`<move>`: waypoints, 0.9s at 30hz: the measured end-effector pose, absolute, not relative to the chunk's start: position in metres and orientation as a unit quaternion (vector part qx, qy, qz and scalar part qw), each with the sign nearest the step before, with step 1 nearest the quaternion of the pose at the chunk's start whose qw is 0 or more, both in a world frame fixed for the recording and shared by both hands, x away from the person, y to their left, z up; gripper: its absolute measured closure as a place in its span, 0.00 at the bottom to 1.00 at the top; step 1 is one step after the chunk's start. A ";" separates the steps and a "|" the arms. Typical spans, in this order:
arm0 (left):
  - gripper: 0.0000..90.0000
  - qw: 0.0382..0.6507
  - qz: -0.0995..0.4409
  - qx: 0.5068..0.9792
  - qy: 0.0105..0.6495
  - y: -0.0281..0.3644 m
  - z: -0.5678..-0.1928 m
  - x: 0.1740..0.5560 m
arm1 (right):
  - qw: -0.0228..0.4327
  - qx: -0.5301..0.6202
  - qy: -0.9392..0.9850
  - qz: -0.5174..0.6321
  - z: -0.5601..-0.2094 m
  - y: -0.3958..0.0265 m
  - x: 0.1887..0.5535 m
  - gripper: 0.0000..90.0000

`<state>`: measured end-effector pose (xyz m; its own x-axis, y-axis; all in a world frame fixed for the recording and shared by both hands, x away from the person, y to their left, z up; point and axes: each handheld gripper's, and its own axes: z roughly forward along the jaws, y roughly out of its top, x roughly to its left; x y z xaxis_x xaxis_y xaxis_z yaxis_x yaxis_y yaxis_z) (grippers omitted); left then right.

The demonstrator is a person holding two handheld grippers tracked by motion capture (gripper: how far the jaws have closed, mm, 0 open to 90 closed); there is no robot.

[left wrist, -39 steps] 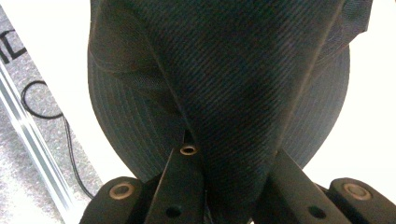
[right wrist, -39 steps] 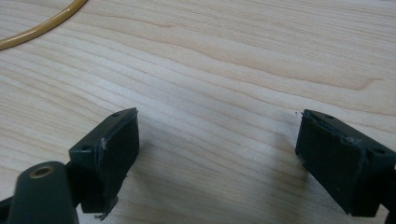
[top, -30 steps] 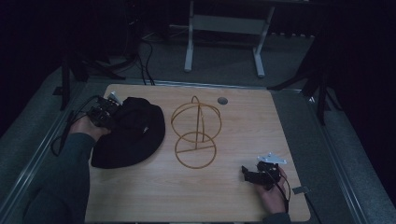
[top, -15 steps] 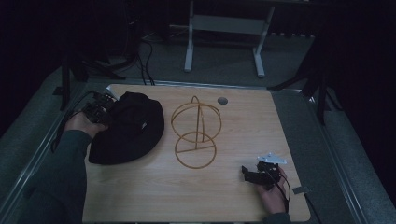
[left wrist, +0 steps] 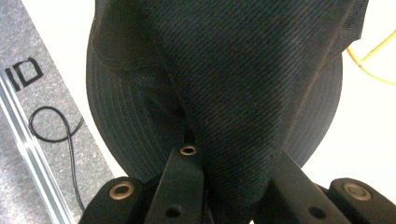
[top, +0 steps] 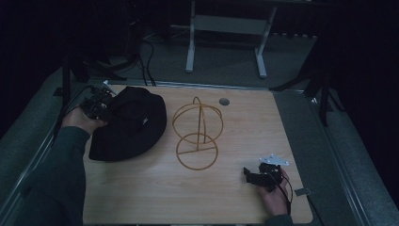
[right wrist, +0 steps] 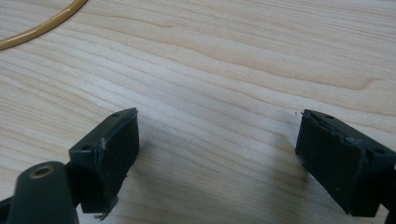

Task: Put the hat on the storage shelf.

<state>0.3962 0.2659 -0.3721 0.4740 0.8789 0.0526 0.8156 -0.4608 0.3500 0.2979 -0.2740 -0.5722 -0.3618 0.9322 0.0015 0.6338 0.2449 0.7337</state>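
A black bucket hat (top: pixel 134 123) lies at the left of the wooden table (top: pixel 254 127), its left side raised off the wood. My left gripper (top: pixel 101 108) is shut on the hat's fabric at that left edge. In the left gripper view the hat (left wrist: pixel 224 79) hangs bunched between the two jaws of the left gripper (left wrist: pixel 233 179). A yellow wire hat stand (top: pixel 197 136) stands upright at the table's middle, to the right of the hat. My right gripper (top: pixel 249 175) rests low at the front right, open, with bare wood between its pads (right wrist: pixel 116 140).
A small grey round cap (top: pixel 224 101) is set in the table's far edge. A metal rail (left wrist: pixel 28 149) and a thin black cable (left wrist: pixel 56 135) run along the table's left side. A curve of the stand's base ring (right wrist: pixel 42 25) lies ahead of the right gripper.
My left gripper has risen a little with the hat's edge in it, so the hat's left side lifts and bunches. The right gripper has stayed put.
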 end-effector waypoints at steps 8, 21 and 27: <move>0.97 0.146 0.119 0.848 0.495 0.265 -0.365 0.397 | 0.226 0.518 0.756 0.331 -0.572 -0.274 0.298 0.15; 0.97 0.153 0.120 0.850 0.489 0.264 -0.355 0.398 | 0.225 0.518 0.756 0.331 -0.572 -0.274 0.298 0.15; 0.97 0.154 0.125 0.849 0.489 0.262 -0.352 0.398 | 0.225 0.518 0.756 0.331 -0.572 -0.274 0.298 0.15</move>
